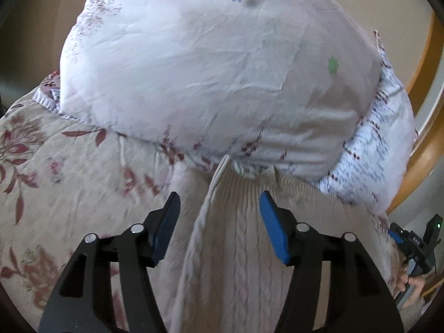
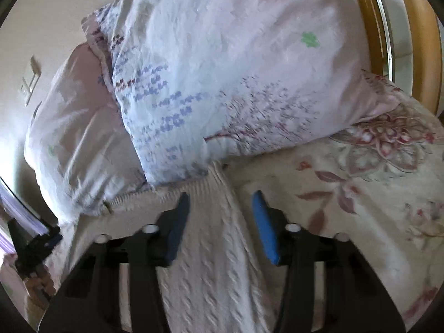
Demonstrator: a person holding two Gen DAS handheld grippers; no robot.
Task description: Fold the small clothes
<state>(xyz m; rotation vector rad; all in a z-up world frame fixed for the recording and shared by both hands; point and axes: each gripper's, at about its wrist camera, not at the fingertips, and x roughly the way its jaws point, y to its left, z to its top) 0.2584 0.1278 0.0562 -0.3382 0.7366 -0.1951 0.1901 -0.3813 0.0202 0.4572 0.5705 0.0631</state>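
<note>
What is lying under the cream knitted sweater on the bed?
The cream knitted sweater lies on a floral bedspread, which shows on both sides of it. Its far end meets the big pillow. What is directly beneath the sweater is covered.

Big pillow pile (image 1: 211, 77) fills the far side of the bed, blocks any reach fwd. Its front edge sits on the top end of the cream cable-knit sweater (image 1: 238, 249), no gap there. Wooden headboard (image 1: 424, 88) curves behind the pillows on the right, hard stop. Left of the sweater, floral bedspread (image 1: 50, 172) lies bare: free room to pass. Same to the right in the right wrist view, open bedspread (image 2: 360, 222) up to the pillow w/ the big flower print (image 2: 394, 127). Other gripper (image 1: 416, 244) and hand (image 1: 413, 285) crowd the sweater's right edge.
</note>
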